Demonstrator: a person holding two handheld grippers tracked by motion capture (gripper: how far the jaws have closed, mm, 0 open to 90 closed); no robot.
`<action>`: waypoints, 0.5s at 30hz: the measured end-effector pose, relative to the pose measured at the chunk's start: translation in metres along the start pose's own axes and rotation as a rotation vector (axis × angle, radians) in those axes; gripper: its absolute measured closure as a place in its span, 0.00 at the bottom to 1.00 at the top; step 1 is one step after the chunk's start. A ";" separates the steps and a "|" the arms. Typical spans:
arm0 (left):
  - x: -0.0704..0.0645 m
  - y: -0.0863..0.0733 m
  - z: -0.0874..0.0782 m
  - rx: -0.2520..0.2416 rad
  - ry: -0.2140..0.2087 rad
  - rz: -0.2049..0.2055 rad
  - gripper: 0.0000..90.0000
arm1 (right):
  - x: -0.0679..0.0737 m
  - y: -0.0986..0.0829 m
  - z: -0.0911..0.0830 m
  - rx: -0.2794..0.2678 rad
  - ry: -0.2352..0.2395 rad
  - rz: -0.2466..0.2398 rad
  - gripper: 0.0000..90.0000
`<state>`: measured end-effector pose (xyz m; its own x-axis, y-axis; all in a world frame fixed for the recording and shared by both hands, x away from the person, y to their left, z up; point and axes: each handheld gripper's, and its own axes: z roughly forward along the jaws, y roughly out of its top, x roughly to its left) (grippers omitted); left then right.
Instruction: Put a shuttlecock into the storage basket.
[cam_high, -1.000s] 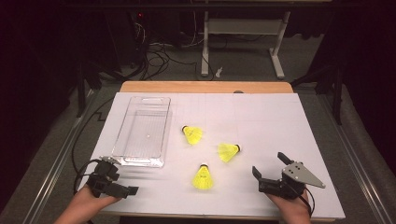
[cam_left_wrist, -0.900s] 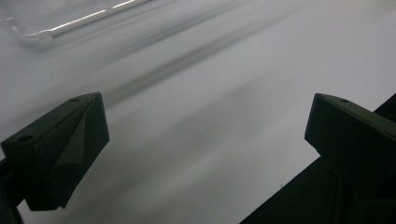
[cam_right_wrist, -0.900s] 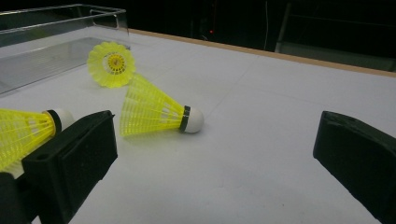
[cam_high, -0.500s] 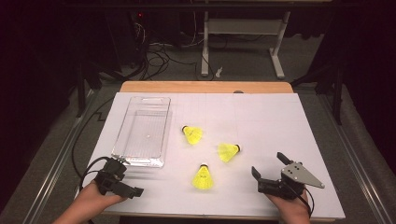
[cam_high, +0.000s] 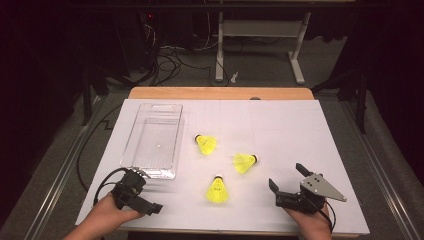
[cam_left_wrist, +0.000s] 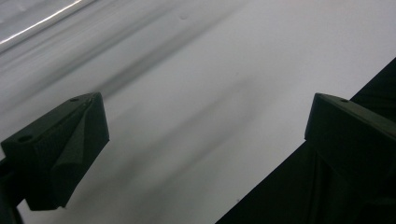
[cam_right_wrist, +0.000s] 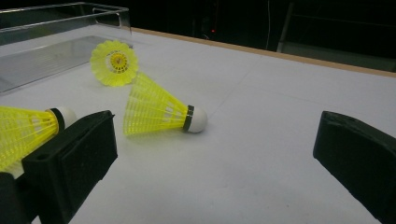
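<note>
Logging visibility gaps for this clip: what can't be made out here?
- Nearest shuttlecock, right gripper view: skirt cut off by the frame's left edge and partly hidden behind a jaw.
- Clear tray, left gripper view: motion-blurred streak, so its contents can't be read there.
- Small speck inside the tray, high view: too small to identify.
- Person's forearms, high view: cut off by the bottom edge.

White table (cam_high: 300, 130): three shuttlecocks (cam_high: 217, 190), clear tray (cam_high: 131, 145).

Bare table (cam_high: 300, 130) lies open right of three shuttlecocks (cam_high: 217, 190); tray (cam_high: 152, 140) blocks the left.
</note>
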<state>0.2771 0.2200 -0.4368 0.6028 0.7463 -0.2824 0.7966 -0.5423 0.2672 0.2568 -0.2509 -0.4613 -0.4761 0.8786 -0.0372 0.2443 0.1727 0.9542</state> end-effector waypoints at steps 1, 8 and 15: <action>-0.002 0.001 0.001 0.001 -0.002 0.003 0.01 | 0.000 0.000 0.000 0.000 0.001 0.001 0.00; -0.012 0.011 0.005 0.012 -0.010 0.029 0.01 | 0.000 0.000 0.000 -0.001 0.002 0.002 0.00; -0.024 0.020 0.013 0.027 -0.024 0.057 0.01 | 0.000 0.000 0.000 -0.001 0.004 0.000 0.00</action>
<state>0.2791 0.1867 -0.4363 0.6481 0.7042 -0.2898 0.7615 -0.5942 0.2592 0.2568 -0.2507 -0.4612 -0.4792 0.8770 -0.0362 0.2432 0.1722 0.9546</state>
